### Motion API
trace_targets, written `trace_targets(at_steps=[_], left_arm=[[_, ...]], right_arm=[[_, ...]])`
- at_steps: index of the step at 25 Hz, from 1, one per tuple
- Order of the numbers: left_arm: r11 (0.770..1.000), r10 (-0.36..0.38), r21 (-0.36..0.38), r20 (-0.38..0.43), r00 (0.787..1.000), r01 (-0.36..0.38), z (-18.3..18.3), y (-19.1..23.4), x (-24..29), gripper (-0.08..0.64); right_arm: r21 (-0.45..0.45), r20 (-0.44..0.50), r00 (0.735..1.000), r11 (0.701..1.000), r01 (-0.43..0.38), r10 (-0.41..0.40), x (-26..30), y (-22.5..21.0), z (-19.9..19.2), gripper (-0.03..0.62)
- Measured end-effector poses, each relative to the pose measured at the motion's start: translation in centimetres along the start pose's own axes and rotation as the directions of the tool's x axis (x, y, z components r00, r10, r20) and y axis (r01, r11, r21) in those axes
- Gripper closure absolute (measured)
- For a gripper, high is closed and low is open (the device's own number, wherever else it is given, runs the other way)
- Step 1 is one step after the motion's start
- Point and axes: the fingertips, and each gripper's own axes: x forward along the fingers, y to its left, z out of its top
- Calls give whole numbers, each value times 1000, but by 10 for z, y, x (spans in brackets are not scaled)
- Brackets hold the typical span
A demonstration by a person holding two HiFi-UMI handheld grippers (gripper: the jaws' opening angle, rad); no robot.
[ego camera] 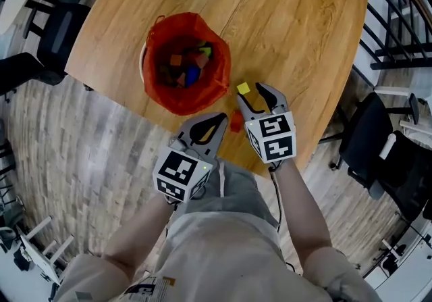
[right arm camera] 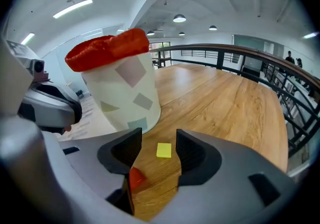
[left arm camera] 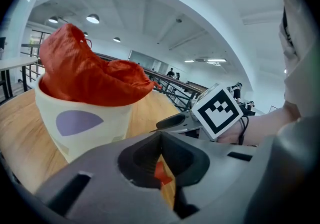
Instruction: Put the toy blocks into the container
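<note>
Your right gripper (right arm camera: 159, 143) stands wide, yellow block (right arm camera: 163, 150) just ahead, untouched — your left gripper (left arm camera: 160, 137) jaws together, near the red block (ego camera: 235, 121).

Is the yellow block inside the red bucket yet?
Out. The yellow block lies flat on the table beside the container, not with the blocks inside it.
</note>
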Motion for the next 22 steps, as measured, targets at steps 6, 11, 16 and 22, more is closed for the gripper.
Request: trace_targets(at_steps=[6, 11, 16, 22], left_arm=[[1000, -6, -8, -47, 999, 5, -19, 7, 13, 548], [1000, -10, -16, -74, 997, 9, -28, 11, 20, 548], [1000, -11, -21, -90, 996, 9, -35, 12, 23, 548], [1000, -15, -17, -103, 995, 13, -39, 10, 23, 548]], right_arm=[[-4, -63, 998, 1000, -1, 1, 26, -2, -25, 391], [3, -114, 993, 1000, 0, 1, 42, -5, -43, 391], [-4, -135, 990, 1000, 26, -26, 50, -11, -53, 393], [15, -141, 990, 999, 34, -31, 54, -13, -60, 393]])
